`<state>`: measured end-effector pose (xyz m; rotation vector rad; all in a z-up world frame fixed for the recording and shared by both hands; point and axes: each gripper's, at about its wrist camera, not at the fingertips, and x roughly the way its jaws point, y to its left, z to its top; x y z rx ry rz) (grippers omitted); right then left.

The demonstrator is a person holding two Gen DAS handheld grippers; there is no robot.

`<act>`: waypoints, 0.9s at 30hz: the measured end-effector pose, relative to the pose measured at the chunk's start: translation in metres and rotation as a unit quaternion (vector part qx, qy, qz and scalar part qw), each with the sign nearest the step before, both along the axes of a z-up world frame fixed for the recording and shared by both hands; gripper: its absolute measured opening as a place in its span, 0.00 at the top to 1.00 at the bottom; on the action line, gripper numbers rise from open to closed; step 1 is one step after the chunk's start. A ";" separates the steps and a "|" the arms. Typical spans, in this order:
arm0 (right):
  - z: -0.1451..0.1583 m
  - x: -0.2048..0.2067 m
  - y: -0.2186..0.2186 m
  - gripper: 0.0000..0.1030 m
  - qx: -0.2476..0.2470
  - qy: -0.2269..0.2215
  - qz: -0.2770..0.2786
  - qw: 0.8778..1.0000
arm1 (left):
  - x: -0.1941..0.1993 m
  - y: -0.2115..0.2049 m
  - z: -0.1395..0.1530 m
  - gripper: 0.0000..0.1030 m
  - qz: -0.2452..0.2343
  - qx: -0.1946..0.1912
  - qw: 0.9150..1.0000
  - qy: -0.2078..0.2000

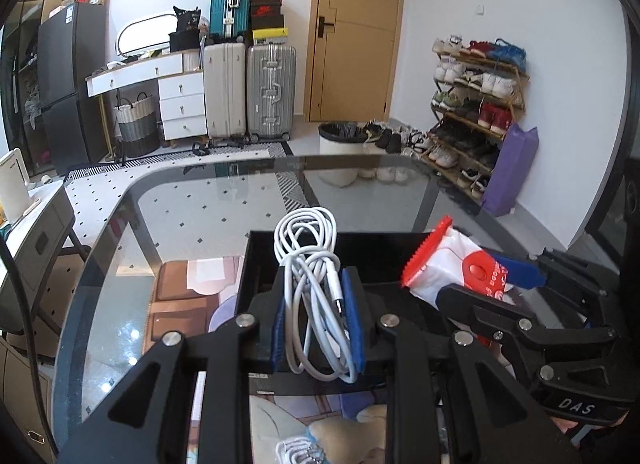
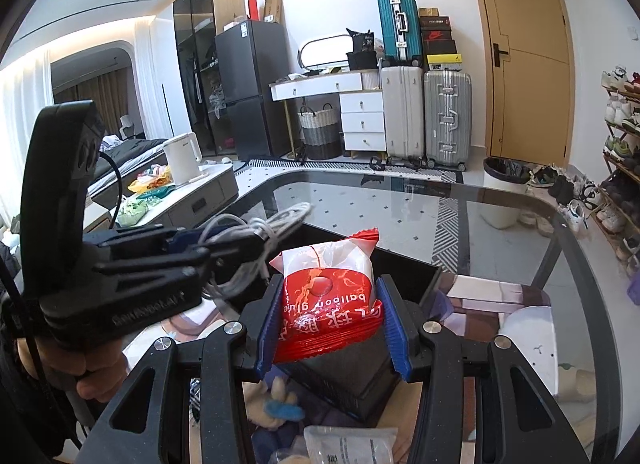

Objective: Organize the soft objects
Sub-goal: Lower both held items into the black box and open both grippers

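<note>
Glass of the dark-rimmed tabletop (image 1: 192,200) spreads bare toward its far curved edge. Near that, an open black box (image 1: 372,252) sits below both grippers. Left gripper (image 1: 318,328) pinches a coiled white cable (image 1: 316,284) tightly between blue pads; right gripper (image 2: 330,324) clamps a red-and-white plastic packet (image 2: 328,292). Only the right view shows a hand (image 2: 90,376) and a clear packet (image 2: 348,444) nearest.

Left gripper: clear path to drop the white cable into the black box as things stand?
Probably yes. The left gripper is shut on the coiled white cable right at the open black box, with nothing over the opening. The right gripper, holding the red and white packet, crowds the right side only.
</note>
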<state>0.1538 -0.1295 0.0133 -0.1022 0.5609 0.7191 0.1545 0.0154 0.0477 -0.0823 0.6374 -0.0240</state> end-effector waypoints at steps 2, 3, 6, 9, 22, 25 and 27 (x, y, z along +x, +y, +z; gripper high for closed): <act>-0.003 0.004 0.003 0.56 -0.006 0.002 0.000 1.000 | 0.002 -0.001 -0.005 0.77 -0.002 0.002 1.000 0.006; -0.005 0.006 0.005 0.56 -0.010 0.005 -0.001 1.000 | 0.002 -0.002 -0.005 0.77 -0.004 0.003 1.000 0.005; -0.010 0.011 0.008 0.56 -0.018 0.011 -0.002 1.000 | 0.001 -0.004 -0.005 0.77 -0.011 0.004 1.000 0.011; -0.014 0.013 0.010 0.56 -0.027 0.014 -0.001 1.000 | -0.001 -0.006 -0.007 0.77 -0.018 0.010 1.000 0.019; -0.026 0.014 0.009 0.55 -0.040 0.026 0.001 0.999 | -0.011 -0.018 -0.016 0.77 -0.036 0.010 0.998 0.057; -0.025 0.013 0.009 0.52 -0.036 0.026 0.001 0.999 | -0.016 -0.020 -0.016 0.77 -0.038 0.012 0.997 0.059; -0.022 0.010 0.007 0.50 -0.028 0.022 0.003 0.999 | -0.020 -0.023 -0.015 0.77 -0.038 0.016 0.997 0.059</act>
